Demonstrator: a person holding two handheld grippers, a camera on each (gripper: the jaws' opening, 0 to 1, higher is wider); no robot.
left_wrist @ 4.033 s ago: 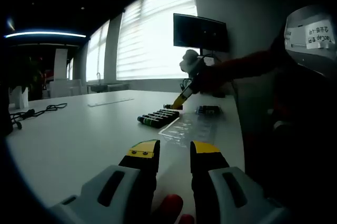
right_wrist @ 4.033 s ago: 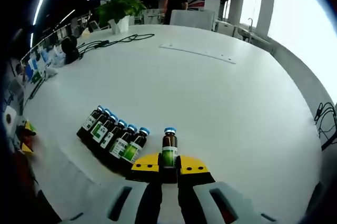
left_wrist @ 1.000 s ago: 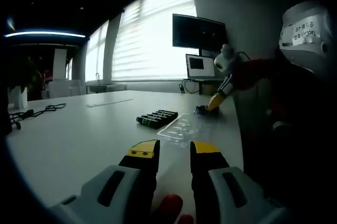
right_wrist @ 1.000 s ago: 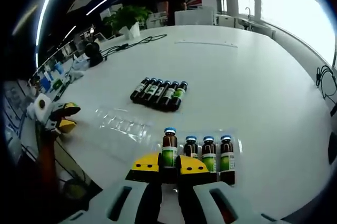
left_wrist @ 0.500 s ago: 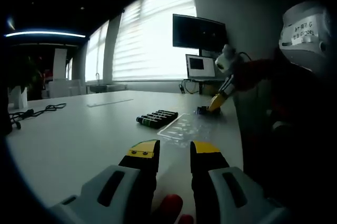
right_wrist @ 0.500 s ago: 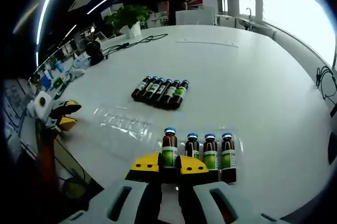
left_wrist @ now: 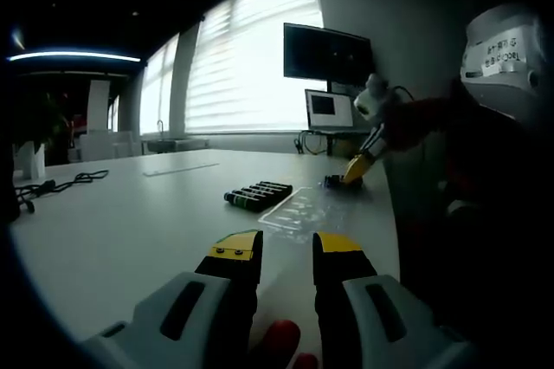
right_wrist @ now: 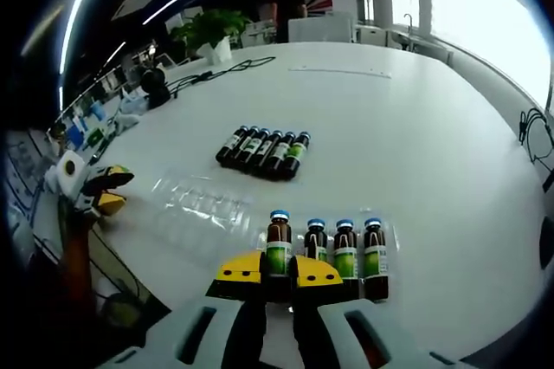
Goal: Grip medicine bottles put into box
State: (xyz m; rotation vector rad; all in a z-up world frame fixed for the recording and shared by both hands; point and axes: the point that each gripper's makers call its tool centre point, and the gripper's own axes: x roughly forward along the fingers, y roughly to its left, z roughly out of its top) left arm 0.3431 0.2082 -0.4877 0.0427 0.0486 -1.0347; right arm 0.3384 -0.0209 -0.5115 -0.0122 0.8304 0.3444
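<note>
My right gripper (right_wrist: 278,270) is shut on a brown medicine bottle (right_wrist: 278,243) with a blue cap and green label, held beside three like bottles (right_wrist: 344,246) lying in a clear plastic tray (right_wrist: 391,239). A row of several more bottles (right_wrist: 263,148) lies farther out on the white table (right_wrist: 415,135). A second clear tray (right_wrist: 201,203) lies to the left. In the left gripper view, my left gripper (left_wrist: 287,249) stands open over the table edge, the bottle row (left_wrist: 257,193) and clear tray (left_wrist: 299,209) ahead, and the right gripper (left_wrist: 356,167) at the far bottles.
A monitor (left_wrist: 329,55) and a laptop (left_wrist: 327,111) stand at the table's far end by bright windows. Black cables (right_wrist: 216,68) and a potted plant (right_wrist: 201,24) sit at the far side. The left gripper (right_wrist: 95,191) shows at the table's left edge. A person's sleeve (left_wrist: 424,118) reaches across.
The right gripper has stayed almost still with its bottle beside the three in the tray. The left gripper has not moved.
</note>
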